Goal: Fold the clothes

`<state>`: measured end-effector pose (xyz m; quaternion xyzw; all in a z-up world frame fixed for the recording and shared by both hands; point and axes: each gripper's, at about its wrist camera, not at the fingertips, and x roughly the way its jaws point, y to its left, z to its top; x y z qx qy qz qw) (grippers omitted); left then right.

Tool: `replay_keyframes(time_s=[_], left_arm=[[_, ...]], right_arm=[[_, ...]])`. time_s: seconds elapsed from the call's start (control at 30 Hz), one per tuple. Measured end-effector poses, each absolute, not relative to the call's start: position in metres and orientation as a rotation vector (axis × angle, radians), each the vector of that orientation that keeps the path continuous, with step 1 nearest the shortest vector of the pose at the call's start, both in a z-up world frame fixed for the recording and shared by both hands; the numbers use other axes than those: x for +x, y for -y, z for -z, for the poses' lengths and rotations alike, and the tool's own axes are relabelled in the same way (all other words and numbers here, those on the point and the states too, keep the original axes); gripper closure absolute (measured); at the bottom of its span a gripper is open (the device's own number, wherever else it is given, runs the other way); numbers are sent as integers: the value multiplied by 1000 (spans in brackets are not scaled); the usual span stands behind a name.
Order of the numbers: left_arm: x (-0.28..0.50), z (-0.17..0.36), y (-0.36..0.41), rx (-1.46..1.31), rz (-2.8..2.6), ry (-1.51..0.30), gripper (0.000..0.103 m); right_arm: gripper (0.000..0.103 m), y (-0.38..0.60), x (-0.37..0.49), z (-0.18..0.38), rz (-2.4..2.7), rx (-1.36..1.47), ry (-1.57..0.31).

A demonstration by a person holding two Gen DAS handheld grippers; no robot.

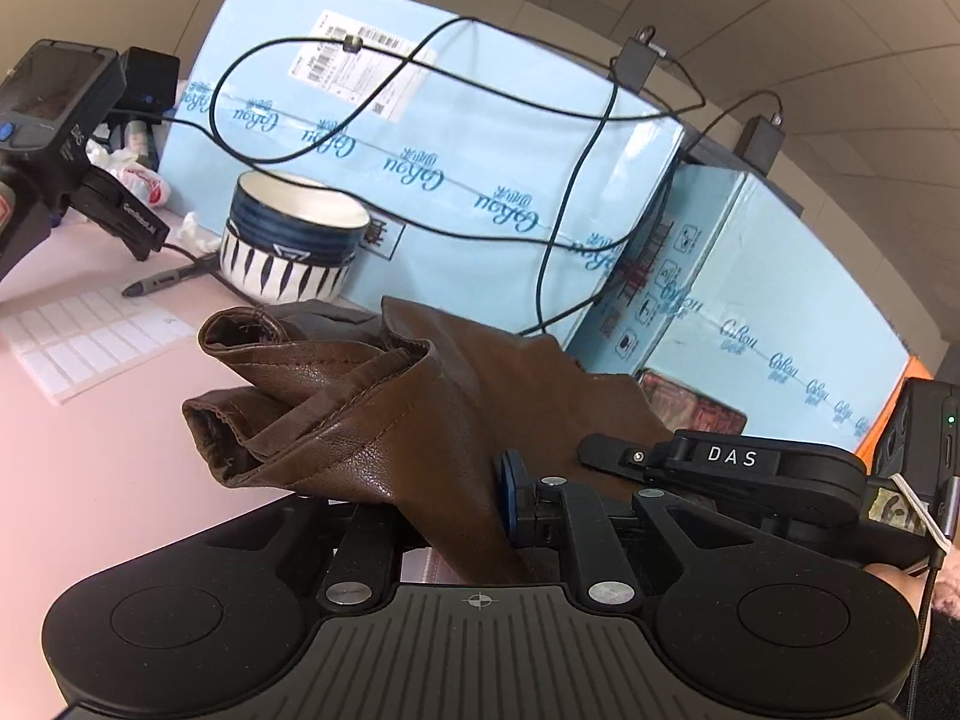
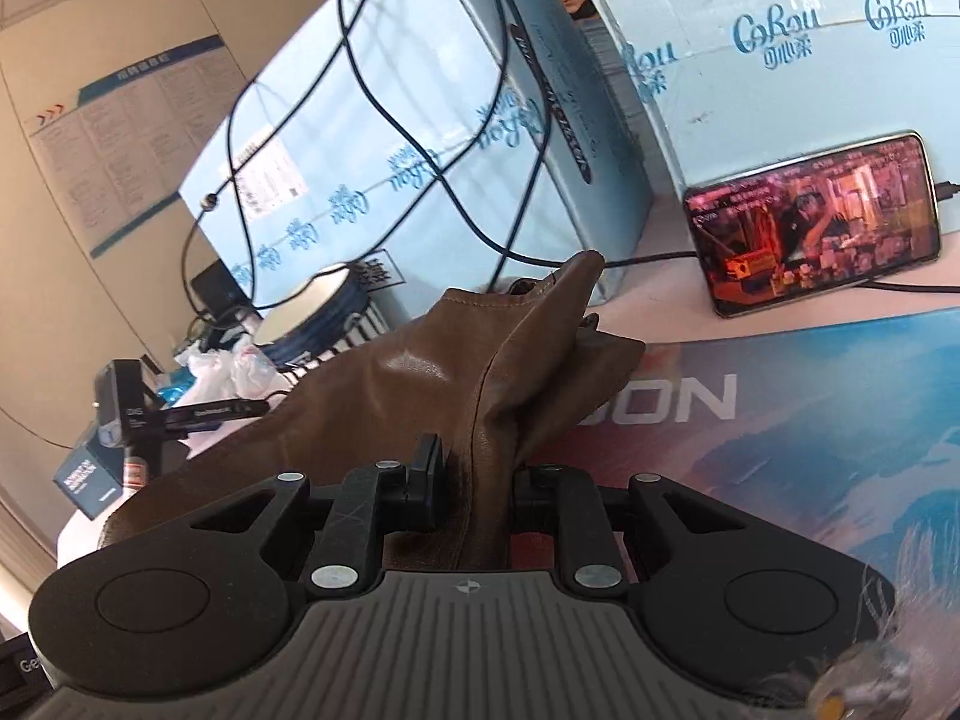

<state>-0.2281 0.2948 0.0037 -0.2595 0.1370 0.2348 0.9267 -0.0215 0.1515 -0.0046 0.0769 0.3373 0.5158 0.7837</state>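
On my left wrist camera, far left, a white sheet of blank rectangular labels (image 1: 90, 330) lies flat on the pale pink table (image 1: 120, 468), with a grey pen (image 1: 159, 283) just beyond it. Next comes a stack of glazed ceramic bowls (image 1: 294, 237), navy bands above, white-and-navy wedges below, standing against a smooth light-blue carton (image 1: 420, 138) draped with thin black cables (image 1: 576, 180). In the centre, the brown leather garment (image 1: 384, 414) sits bunched, grainy and glossy, its stitched hems rolled into open tubes. My left gripper (image 1: 462, 510) is clamped narrow on a fold of it, the blue pad pressed into the leather. The right gripper's black body lies just to the right.

On my right wrist camera, the same leather garment (image 2: 432, 384) rises in a creased peak, and my right gripper (image 2: 474, 474) pinches a vertical fold. Further right, a glossy phone (image 2: 810, 222) leans on a carton (image 2: 780, 60), screen lit.
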Motion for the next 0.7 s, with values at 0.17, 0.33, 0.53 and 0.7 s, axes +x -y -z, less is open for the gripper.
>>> replay_keyframes(time_s=[0.17, 0.33, 0.53, 0.7], left_arm=[[-229, 5, -302, -560, -629, -358, 40], [-239, 8, -311, -582, -784, -375, 17], [-249, -6, -292, -493, -892, -268, 11], [-249, -20, -262, -401, -921, -107, 1]], right_arm=[[73, -154, -27, 20, -1062, 71, -698], [53, -149, -30, 20, -983, 74, -689], [17, -123, -46, 9, -917, 120, -559], [10, -108, -64, -2, -942, 99, -407]])
